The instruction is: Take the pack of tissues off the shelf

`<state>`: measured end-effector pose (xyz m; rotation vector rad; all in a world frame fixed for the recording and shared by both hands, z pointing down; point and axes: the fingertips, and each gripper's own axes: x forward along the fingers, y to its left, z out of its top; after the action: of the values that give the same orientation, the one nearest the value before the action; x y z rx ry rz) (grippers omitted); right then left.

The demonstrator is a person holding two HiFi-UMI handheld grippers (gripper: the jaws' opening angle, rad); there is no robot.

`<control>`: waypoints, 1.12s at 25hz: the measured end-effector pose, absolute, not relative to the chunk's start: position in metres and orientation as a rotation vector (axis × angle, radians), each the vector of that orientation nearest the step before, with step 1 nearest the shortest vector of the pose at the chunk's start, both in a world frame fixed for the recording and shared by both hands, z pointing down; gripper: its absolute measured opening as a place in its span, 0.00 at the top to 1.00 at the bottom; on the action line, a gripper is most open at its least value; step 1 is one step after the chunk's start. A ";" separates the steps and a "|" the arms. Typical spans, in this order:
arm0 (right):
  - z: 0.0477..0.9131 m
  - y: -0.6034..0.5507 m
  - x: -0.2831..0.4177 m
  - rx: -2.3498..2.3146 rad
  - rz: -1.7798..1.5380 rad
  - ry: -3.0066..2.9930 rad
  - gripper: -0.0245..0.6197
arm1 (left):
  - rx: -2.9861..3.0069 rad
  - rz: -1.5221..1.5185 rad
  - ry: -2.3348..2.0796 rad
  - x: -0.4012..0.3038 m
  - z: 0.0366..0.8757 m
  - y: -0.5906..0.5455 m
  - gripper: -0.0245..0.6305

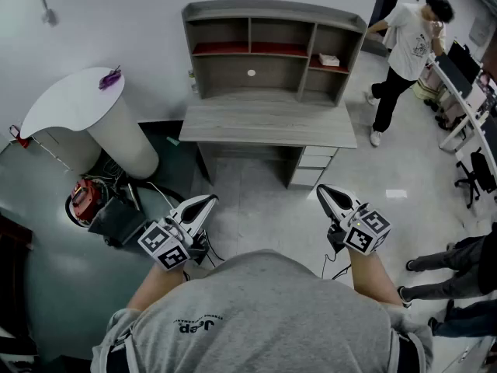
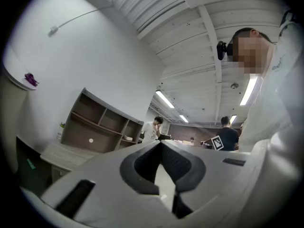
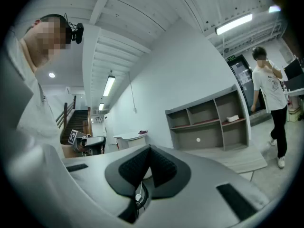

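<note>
Up in the right-hand compartment of the shelf (image 1: 273, 9), the pack of tissues (image 1: 328, 60) lies untouched and well apart from both grippers, which sit low by the person's torso (image 1: 264, 309), short of the desk (image 1: 268, 123). Both the left gripper (image 1: 208, 201) and the right gripper (image 1: 323, 191) have jaws pressed together on nothing, tips aimed at the desk: reads as a neutral carry pose, reach not yet begun. My guess: right gripper is on the pack's side, so it takes the pick, opening on approach; a bystander (image 1: 408, 45) stands near that end of the shelf, worth watching.
</note>
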<state>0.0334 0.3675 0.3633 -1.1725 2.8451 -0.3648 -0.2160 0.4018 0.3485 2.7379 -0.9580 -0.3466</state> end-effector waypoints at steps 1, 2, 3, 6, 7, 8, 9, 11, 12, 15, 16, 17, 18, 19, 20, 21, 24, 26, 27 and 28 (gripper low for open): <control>0.365 0.367 0.035 -1.167 -0.364 2.843 0.94 | 2.737 -0.346 -0.957 -0.215 0.350 0.402 0.93; 0.366 0.367 0.036 -1.163 -0.362 2.841 0.94 | 2.736 -0.347 -0.956 -0.215 0.350 0.402 0.93; 0.367 0.367 0.036 -1.159 -0.361 2.840 0.94 | 2.736 -0.347 -0.954 -0.214 0.351 0.402 0.93; 0.365 0.363 0.038 -1.162 -0.358 2.843 0.94 | 2.737 -0.347 -0.950 -0.212 0.350 0.398 0.93; 0.364 0.361 0.038 -1.165 -0.357 2.845 0.94 | 2.737 -0.346 -0.950 -0.211 0.350 0.396 0.93; 0.364 0.359 0.038 -1.165 -0.355 2.847 0.94 | 2.737 -0.345 -0.949 -0.210 0.349 0.394 0.93; 0.364 0.358 0.039 -1.163 -0.355 2.847 0.94 | 2.737 -0.344 -0.948 -0.210 0.349 0.393 0.93; 0.364 0.355 0.040 -1.165 -0.360 2.847 0.94 | 2.737 -0.338 -0.946 -0.208 0.350 0.390 0.93; 0.364 0.354 0.040 -1.166 -0.369 2.848 0.94 | 2.737 -0.335 -0.945 -0.207 0.350 0.389 0.93; 0.369 0.350 0.044 -1.175 -0.421 2.839 0.94 | 2.739 -0.321 -0.939 -0.202 0.350 0.387 0.93; 0.370 0.348 0.048 -1.184 -0.433 2.827 0.94 | 2.741 -0.318 -0.937 -0.199 0.350 0.386 0.93; 0.370 0.346 0.052 -1.192 -0.439 2.816 0.94 | 2.742 -0.315 -0.935 -0.196 0.350 0.385 0.93; 0.370 0.345 0.056 -1.198 -0.439 2.808 0.93 | 2.743 -0.312 -0.933 -0.193 0.349 0.383 0.93; 0.370 0.345 0.060 -1.203 -0.435 2.805 0.93 | 2.744 -0.310 -0.931 -0.188 0.349 0.382 0.93; 0.370 0.344 0.065 -1.205 -0.429 2.808 0.93 | 2.746 -0.311 -0.928 -0.183 0.349 0.380 0.93; 0.370 0.344 0.070 -1.205 -0.422 2.815 0.93 | 2.748 -0.313 -0.926 -0.176 0.348 0.378 0.93; 0.366 0.343 0.087 -1.192 -0.409 2.841 0.93 | 2.752 -0.330 -0.922 -0.153 0.342 0.372 0.93; 0.361 0.343 0.098 -1.175 -0.405 2.860 0.93 | 2.750 -0.338 -0.926 -0.137 0.339 0.369 0.93; 0.360 0.342 0.103 -1.161 -0.400 2.869 0.93 | 2.748 -0.343 -0.932 -0.129 0.338 0.368 0.93; 0.359 0.342 0.108 -1.143 -0.392 2.877 0.93 | 2.744 -0.349 -0.940 -0.122 0.338 0.367 0.93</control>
<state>0.1076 0.3418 0.3594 -1.1430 2.8775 -0.3921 -0.1215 0.3675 0.3381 2.7439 -0.9398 -0.3492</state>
